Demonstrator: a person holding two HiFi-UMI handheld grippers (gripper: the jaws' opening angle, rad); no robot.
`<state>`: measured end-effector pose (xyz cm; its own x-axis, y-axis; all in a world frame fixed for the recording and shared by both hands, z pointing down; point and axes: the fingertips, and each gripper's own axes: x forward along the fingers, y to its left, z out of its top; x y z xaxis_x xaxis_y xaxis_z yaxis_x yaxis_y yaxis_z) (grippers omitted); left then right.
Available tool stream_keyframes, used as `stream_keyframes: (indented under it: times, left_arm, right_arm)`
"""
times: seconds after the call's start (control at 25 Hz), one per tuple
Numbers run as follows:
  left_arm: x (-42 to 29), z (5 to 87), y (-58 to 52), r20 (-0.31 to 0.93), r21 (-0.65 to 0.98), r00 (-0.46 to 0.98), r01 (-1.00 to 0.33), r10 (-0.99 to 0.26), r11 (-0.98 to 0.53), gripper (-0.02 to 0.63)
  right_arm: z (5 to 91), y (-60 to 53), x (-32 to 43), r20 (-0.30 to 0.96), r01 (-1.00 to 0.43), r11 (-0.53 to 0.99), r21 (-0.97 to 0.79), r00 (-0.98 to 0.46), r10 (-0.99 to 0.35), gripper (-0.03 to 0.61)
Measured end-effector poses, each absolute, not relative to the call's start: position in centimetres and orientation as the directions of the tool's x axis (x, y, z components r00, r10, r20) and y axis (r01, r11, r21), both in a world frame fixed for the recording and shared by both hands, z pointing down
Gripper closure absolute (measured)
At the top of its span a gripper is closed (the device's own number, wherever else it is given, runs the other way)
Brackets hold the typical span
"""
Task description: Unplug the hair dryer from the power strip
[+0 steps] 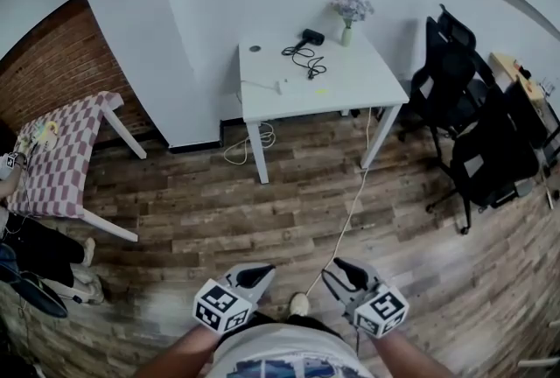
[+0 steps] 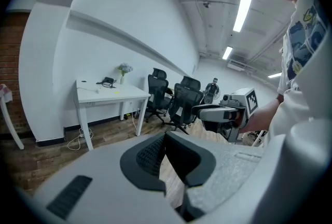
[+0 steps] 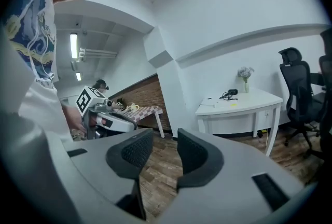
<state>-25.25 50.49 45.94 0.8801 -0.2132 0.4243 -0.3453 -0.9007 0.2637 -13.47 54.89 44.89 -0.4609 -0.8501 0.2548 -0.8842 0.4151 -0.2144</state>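
With left tongs (image 2: 165, 138) pinched together, empty, and right tongs (image 3: 165, 137) spread wide, empty: walk up to black hair dryer (image 1: 312, 37) on white square counter (image 1: 354, 80) well ahead of both; grip plug, not black cord (image 1: 309, 63).

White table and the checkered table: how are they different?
The white table has a plain white top; the checkered table wears a pinkish-and-white checked cloth. The white table stands by the white wall and holds a hair dryer and a vase of flowers; the checkered table stands by the brick wall. Both have white legs and stand on the wooden floor.
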Motion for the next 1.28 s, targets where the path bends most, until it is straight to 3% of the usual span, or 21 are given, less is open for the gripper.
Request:
stream_keyframes:
  times: [0.92, 1.28]
  left_arm:
    - [-12.0, 46.4, 27.8, 0.387, 0.294, 0.911, -0.27, -0.144, -0.917, 0.611]
    - [-11.2, 46.7, 16.3, 0.369, 0.317, 0.925, -0.216, -0.09, -0.923, 0.611]
  right_arm:
    - [46.5, 34.6, -2.2, 0.324, -0.92, 0.323, -0.222, -0.382, -0.865, 0.454]
    - [45.9, 22.5, -1.6, 0.36, -0.938, 0.293, -0.188, -0.343, -0.868, 0.454]
